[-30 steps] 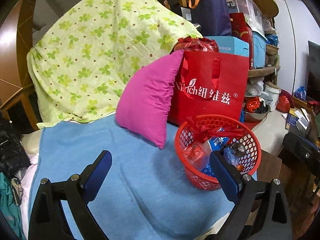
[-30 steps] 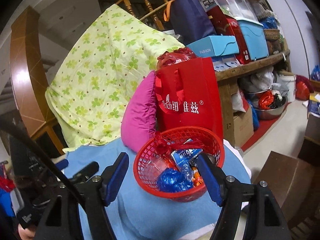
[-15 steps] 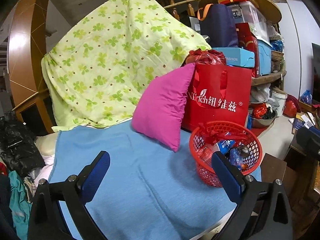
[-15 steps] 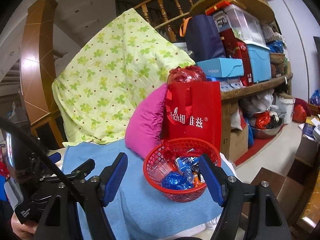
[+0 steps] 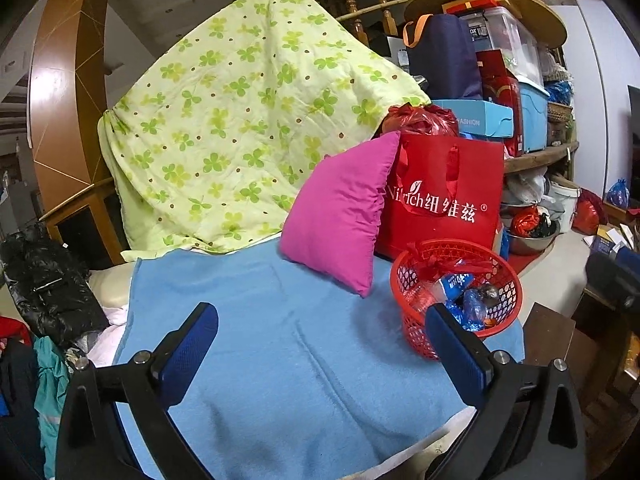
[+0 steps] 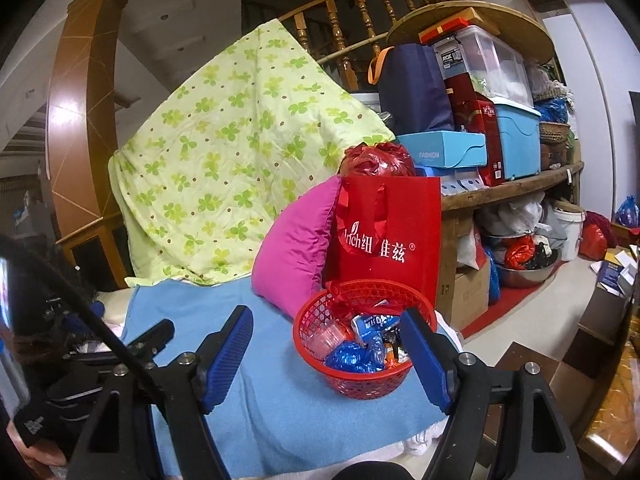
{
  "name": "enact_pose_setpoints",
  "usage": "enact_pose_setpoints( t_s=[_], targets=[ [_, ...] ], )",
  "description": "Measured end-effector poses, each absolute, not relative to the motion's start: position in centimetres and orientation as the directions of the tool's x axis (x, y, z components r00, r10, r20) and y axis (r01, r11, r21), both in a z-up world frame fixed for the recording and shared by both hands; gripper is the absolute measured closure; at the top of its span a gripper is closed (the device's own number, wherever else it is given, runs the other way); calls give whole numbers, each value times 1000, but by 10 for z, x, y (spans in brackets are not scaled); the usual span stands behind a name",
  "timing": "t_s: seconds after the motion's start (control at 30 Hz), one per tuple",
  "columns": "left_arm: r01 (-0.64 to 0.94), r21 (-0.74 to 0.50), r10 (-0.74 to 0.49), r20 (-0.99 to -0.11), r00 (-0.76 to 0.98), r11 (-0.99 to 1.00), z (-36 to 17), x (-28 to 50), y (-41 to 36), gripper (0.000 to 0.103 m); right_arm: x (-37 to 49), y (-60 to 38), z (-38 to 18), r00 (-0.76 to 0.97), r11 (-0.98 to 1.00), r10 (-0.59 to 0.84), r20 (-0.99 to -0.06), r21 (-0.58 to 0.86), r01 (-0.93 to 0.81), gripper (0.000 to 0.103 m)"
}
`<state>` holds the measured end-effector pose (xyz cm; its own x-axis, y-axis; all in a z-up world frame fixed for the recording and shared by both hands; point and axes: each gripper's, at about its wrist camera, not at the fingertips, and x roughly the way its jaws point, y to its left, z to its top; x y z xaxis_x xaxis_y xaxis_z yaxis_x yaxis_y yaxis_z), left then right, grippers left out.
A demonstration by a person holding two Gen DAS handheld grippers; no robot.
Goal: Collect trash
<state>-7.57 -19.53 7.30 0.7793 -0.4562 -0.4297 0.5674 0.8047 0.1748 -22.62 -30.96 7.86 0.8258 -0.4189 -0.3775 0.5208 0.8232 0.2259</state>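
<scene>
A red mesh basket (image 5: 416, 276) (image 6: 308, 320) sits at the right end of a blue blanket (image 5: 280, 360) (image 6: 280, 400). It holds several wrappers (image 5: 470, 306) (image 6: 356, 356), blue, white and clear. My left gripper (image 5: 324, 354) is open and empty above the blanket, left of and nearer than the basket. My right gripper (image 6: 328, 354) is open and empty, held back from the basket, which shows between its blue fingers (image 6: 226, 356).
A pink cushion (image 5: 340, 216) (image 6: 296, 240) and a red paper bag (image 5: 444, 196) (image 6: 388, 240) stand behind the basket. A green flowered quilt (image 5: 248, 128) drapes behind. Cluttered shelves (image 6: 512, 184) are at right. Clothes (image 5: 48, 288) lie at left. A low wooden stool (image 5: 552, 340) stands right of the blanket.
Both grippers have drawn back and up from the basket, which now looks smaller and farther. Both stay open and empty.
</scene>
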Motion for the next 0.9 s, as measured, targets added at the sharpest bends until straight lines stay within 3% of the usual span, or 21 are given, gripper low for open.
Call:
enact_pose_setpoints(
  t_s=[0.33,0.9],
  targets=[
    [552,190,-456,-383,803,812,85,-91,-174,0,-225,-301,74,820,831,-409,-401,207,516,24],
    [533,170,-451,-361,816,829,93,-102,-146,0,-228,-276,90,831,852,-419,-365,157,498,22]
  ],
)
